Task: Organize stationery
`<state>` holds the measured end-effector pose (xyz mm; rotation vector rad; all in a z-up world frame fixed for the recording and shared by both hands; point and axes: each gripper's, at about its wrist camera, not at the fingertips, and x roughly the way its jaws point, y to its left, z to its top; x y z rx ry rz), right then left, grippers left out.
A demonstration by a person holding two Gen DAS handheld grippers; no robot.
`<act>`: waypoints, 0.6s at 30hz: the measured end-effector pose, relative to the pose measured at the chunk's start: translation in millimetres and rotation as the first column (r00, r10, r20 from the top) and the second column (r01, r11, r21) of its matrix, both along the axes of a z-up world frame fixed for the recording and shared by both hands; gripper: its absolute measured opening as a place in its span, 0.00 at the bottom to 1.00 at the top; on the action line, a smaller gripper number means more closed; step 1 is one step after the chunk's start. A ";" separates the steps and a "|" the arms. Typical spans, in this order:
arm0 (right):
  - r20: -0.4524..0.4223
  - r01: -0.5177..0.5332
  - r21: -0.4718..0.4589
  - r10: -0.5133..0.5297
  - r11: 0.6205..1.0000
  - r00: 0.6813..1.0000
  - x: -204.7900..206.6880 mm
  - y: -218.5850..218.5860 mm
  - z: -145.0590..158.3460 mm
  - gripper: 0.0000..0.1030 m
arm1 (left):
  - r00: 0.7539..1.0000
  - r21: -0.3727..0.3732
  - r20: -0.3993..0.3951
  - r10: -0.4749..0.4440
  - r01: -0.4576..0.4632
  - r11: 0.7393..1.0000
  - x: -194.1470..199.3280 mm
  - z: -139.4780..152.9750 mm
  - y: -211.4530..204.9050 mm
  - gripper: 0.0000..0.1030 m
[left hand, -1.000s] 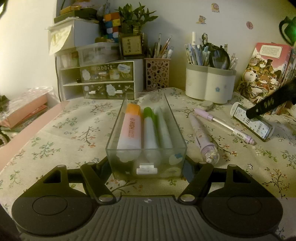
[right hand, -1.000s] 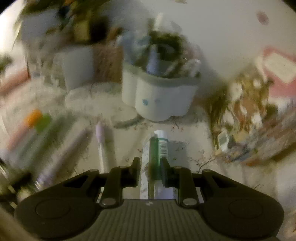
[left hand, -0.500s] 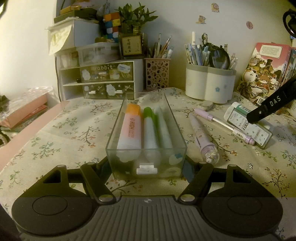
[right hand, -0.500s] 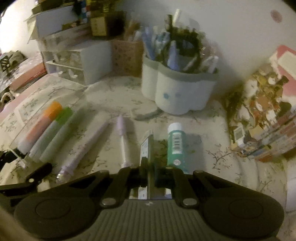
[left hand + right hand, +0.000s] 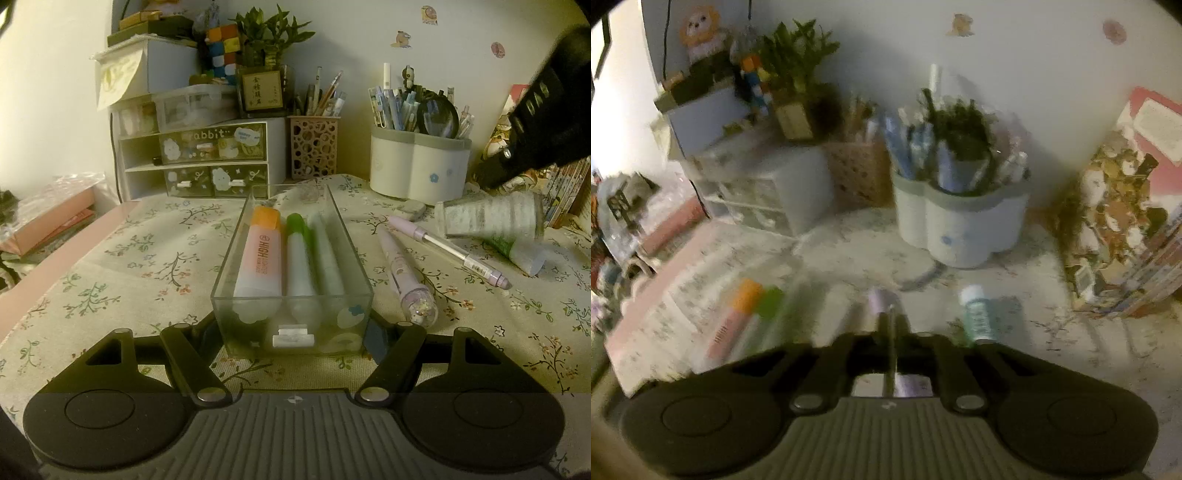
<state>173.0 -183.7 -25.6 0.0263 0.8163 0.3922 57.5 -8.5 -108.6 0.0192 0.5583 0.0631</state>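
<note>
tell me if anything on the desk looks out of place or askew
Two purple pens and a green-capped tube lie loose and crooked on the tablecloth, beside the clear tray where three highlighters already sit lined up. Nothing looks spilled or damaged.

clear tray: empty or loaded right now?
Loaded. The clear tray holds three highlighters lying side by side: an orange-capped one, a green-capped one and a pale one.

My right wrist view is smeared by motion, so the thin flat item (image 5: 891, 341) edge-on between my right gripper's (image 5: 891, 334) jaws stays unidentifiable. In the left view, the lifted packet (image 5: 491, 216) at right is blurred, its print unreadable.
</note>
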 end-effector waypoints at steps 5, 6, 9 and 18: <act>-0.002 -0.030 -0.054 0.030 0.998 1.000 5.9 16.3 -1.1 0.12 | 1.000 0.000 0.000 0.000 0.000 1.000 0.1 0.0 0.0 0.70; -0.016 -0.023 -0.068 0.022 0.997 1.000 9.9 16.8 -8.5 0.12 | 1.000 0.000 0.000 -0.001 0.001 1.000 0.0 0.0 0.0 0.70; -0.044 -0.035 -0.112 0.030 0.993 0.999 11.1 16.7 -26.2 0.15 | 1.000 0.000 0.000 0.001 -0.001 1.000 0.1 0.1 -0.3 0.70; -0.103 -0.260 -0.201 0.244 0.944 0.964 -28.2 44.5 -54.2 0.56 | 1.000 -0.001 0.000 0.001 -0.001 1.000 0.4 -0.1 -0.4 0.70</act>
